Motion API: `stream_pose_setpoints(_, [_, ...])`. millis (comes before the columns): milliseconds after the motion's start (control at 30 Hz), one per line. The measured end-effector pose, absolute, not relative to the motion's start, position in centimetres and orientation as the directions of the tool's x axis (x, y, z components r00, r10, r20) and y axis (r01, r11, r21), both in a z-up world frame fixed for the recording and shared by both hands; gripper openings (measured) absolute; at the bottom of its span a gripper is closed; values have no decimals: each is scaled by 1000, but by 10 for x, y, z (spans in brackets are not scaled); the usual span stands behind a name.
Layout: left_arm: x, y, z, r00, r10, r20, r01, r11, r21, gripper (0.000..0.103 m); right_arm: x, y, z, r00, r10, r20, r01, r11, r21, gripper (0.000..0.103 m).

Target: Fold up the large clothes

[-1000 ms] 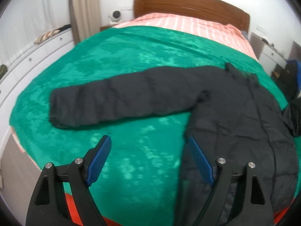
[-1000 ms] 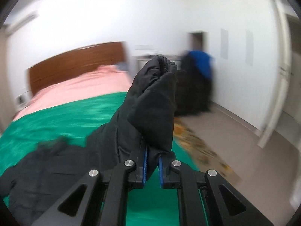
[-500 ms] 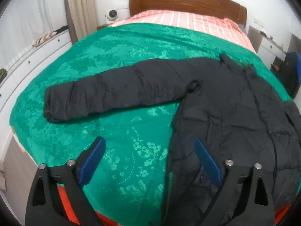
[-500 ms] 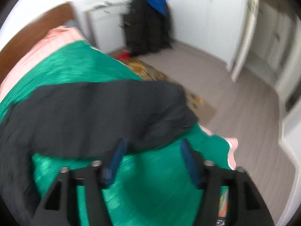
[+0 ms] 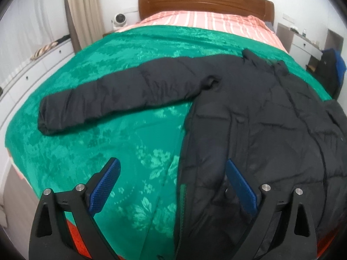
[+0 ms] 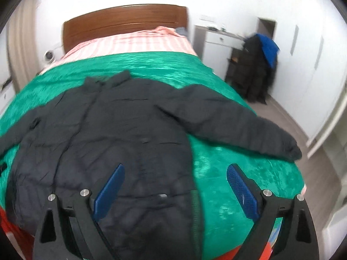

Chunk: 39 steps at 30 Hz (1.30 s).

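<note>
A large black puffer jacket (image 5: 260,117) lies spread flat on the green bed cover (image 5: 121,143). Its left sleeve (image 5: 121,93) stretches out to the left. In the right wrist view the jacket (image 6: 121,130) fills the middle and its right sleeve (image 6: 234,125) reaches out to the bed's right edge. My left gripper (image 5: 173,184) is open and empty, above the jacket's left hem edge. My right gripper (image 6: 175,186) is open and empty, above the jacket's right hem edge.
A wooden headboard (image 5: 203,2) and striped pink sheet (image 5: 208,23) lie at the far end. White drawers (image 5: 36,69) run along the left. A chair with dark and blue clothes (image 6: 260,65) stands right of the bed, near white wardrobe doors (image 6: 308,65).
My right gripper let go of the right sleeve, which now lies flat on the bed, and swung back to face the bed. My left gripper moved slightly closer over the hem.
</note>
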<state>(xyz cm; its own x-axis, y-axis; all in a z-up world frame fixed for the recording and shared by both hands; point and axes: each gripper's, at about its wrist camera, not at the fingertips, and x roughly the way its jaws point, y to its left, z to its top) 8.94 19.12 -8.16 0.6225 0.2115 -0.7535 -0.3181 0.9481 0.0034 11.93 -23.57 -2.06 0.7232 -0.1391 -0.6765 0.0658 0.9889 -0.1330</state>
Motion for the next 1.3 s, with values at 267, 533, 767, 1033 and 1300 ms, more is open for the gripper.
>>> stream_pose_setpoints(267, [88,183,-109,592,191,-783,-270,962,31,98,117,-196,-30,722,-162,-673,-1,972,-235,94])
stream_pose_setpoints(533, [91,172,-116,583,144,-799,-220,975,16,103,113,-186,-31,730,-183,-658,-19,958,-288,94])
stream_pose_setpoints(767, [91,173,-121,566,123,-815,-216,976,-2,103,107,-185,-32,733,-187,-654,-23,954,-299,94])
stream_pose_setpoints(1033, [93,178,-125,559,94,-824,-228,973,-43,103,108,-185,-30,732,-184,-656,-26,955,-297,94])
stream_pose_setpoints(1300, [94,178,-127,554,73,-829,-221,973,-62,103,103,-182,-30,733,-179,-656,-38,952,-303,94])
